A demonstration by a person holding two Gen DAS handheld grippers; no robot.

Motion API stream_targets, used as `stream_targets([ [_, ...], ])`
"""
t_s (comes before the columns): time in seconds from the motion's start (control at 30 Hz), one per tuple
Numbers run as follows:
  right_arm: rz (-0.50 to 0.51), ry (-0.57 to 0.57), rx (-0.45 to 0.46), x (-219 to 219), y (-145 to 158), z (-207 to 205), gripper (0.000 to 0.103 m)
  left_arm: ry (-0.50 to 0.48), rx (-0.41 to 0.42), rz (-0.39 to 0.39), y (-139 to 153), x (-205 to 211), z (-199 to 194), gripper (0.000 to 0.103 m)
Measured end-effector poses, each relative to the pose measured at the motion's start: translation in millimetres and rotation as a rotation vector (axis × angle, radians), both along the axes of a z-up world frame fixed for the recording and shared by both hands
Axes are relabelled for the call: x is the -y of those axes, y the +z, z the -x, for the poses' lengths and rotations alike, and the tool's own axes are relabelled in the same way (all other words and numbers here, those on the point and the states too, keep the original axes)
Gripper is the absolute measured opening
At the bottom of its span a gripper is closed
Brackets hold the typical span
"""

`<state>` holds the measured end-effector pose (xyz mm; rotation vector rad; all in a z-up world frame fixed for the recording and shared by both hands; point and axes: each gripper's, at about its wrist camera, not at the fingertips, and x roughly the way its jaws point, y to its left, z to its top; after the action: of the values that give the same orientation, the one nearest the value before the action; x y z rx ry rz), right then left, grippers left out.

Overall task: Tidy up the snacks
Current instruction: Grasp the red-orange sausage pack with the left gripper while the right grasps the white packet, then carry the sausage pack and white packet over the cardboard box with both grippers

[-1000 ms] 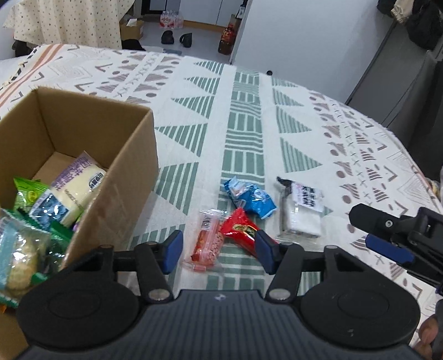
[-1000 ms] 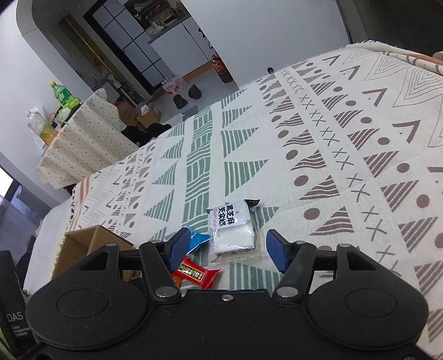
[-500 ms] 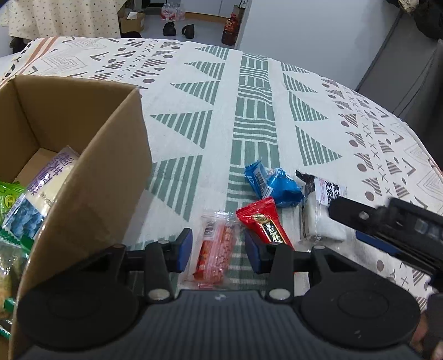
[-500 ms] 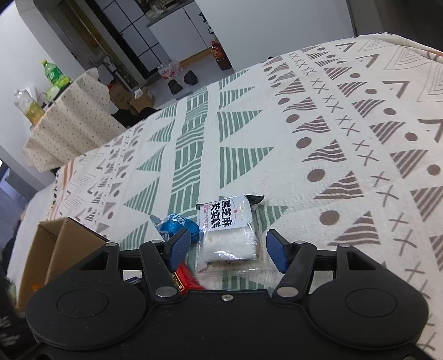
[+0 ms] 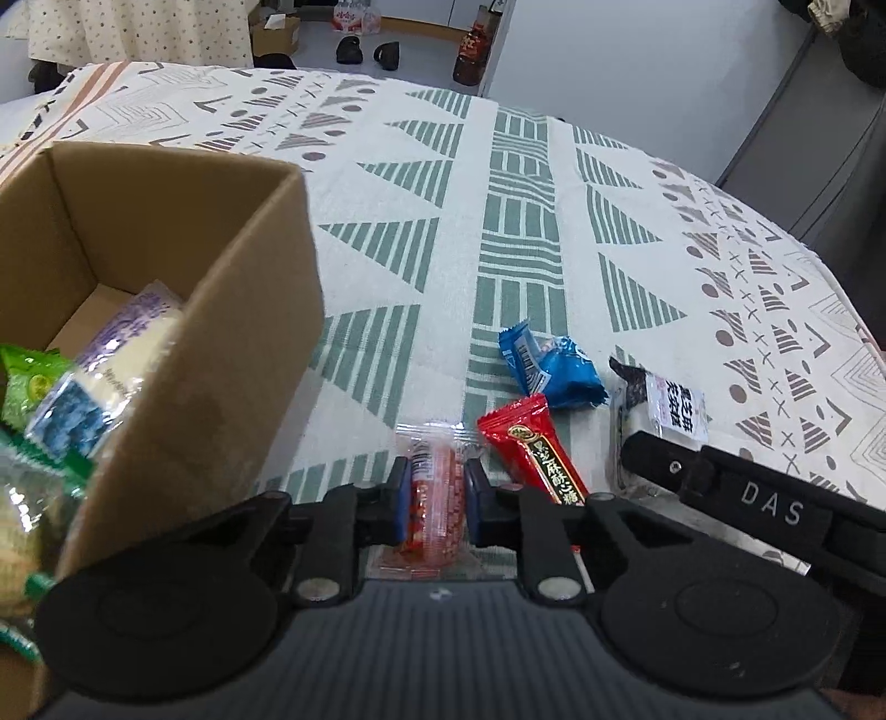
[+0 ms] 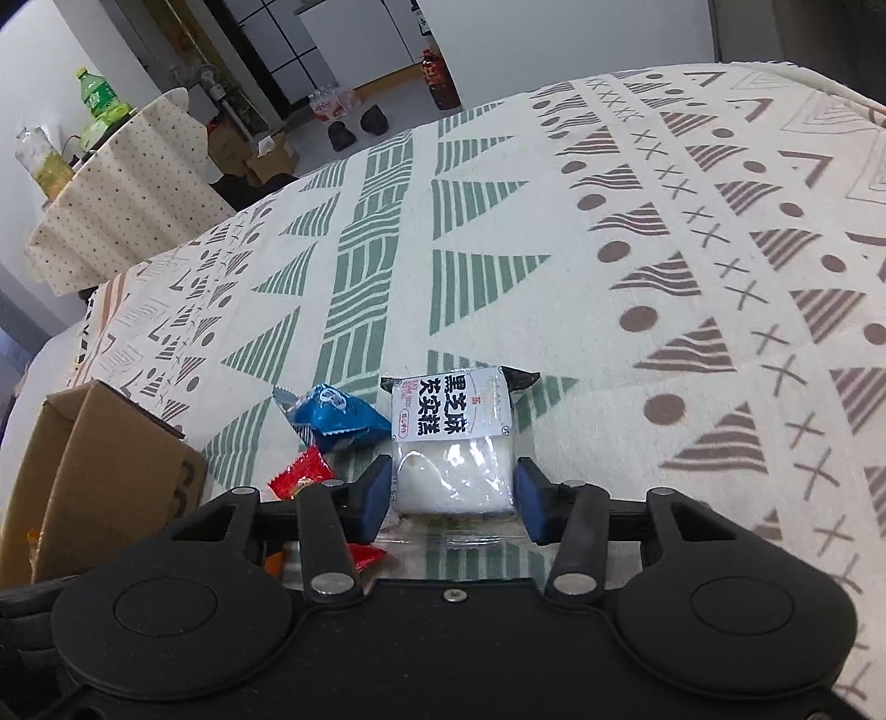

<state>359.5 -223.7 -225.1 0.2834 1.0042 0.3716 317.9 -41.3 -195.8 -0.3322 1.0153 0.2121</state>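
Patterned cloth (image 5: 520, 183), left tool (image 5: 433, 495) pinching orange packet (image 5: 437, 498)

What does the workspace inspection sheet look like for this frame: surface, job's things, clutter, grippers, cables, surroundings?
Surface: patterned white, green and grey tablecloth.
Job's things: open brown cardboard box holding several packets; clear packet of red-orange snack, red candy wrapper, blue crinkled wrapper and clear packet of white cake with a black-lettered label lying on the cloth.
Clutter: nothing seen.
Grippers: left gripper shut on the red-orange packet; right gripper with pads at the white cake packet's sides, contact unclear.
Cables: nothing seen.
Surroundings: dotted cloth-covered side table, green bottle, shoes on the floor.
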Motion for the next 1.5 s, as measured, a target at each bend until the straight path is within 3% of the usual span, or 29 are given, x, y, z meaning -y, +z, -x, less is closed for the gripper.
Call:
stream_targets([
  [0.77, -0.182, -0.020, 0.175, 26, 72, 36, 0.045, 0.005, 0.177, -0.070, 88, 16, 60, 0.018],
  [1.5, -0.243, 0.112, 0.281, -12, 109, 78, 0.045, 0.107, 0.276, -0.119, 141, -19, 108, 0.018],
])
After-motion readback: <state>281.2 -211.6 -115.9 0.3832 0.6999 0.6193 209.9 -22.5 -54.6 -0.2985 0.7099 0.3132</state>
